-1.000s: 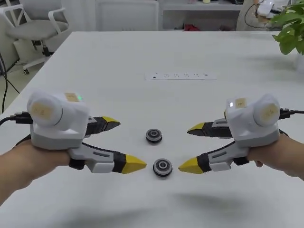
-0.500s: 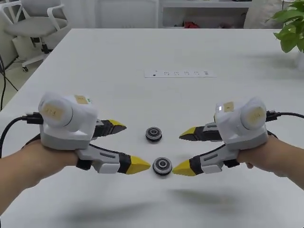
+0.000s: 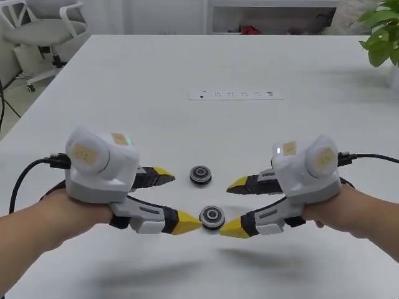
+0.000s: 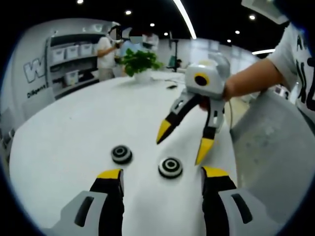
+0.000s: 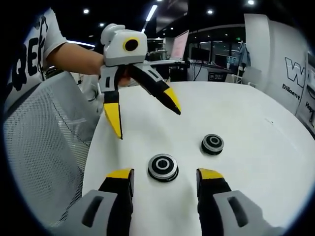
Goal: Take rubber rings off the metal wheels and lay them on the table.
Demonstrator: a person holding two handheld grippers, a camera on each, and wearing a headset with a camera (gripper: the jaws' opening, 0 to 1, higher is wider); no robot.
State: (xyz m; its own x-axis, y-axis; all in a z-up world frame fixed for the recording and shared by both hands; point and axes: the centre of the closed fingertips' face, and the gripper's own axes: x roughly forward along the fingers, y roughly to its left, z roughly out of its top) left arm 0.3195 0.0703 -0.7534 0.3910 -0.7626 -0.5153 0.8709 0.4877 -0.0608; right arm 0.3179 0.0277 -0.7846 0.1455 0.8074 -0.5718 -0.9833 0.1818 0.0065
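Two small metal wheels with black rubber rings lie flat on the white table: the near wheel (image 3: pixel 212 217) (image 4: pixel 170 167) (image 5: pixel 163 167) and the far wheel (image 3: pixel 200 175) (image 4: pixel 121 154) (image 5: pixel 212 144). My left gripper (image 3: pixel 169 200) (image 4: pixel 160 173) stands open, its lower yellow tip just left of the near wheel. My right gripper (image 3: pixel 231 205) (image 5: pixel 165 173) is open too, its lower tip just right of that wheel. The two grippers face each other across the near wheel. Neither holds anything.
A white power strip (image 3: pixel 235 94) lies farther back at the table's centre. A potted plant (image 3: pixel 380 37) stands at the far right corner. An office chair (image 3: pixel 43 31) is beyond the table's far left edge.
Both grippers have closed in toward the near wheel from either side, so their lower tips now nearly flank it. The wheels have not moved.
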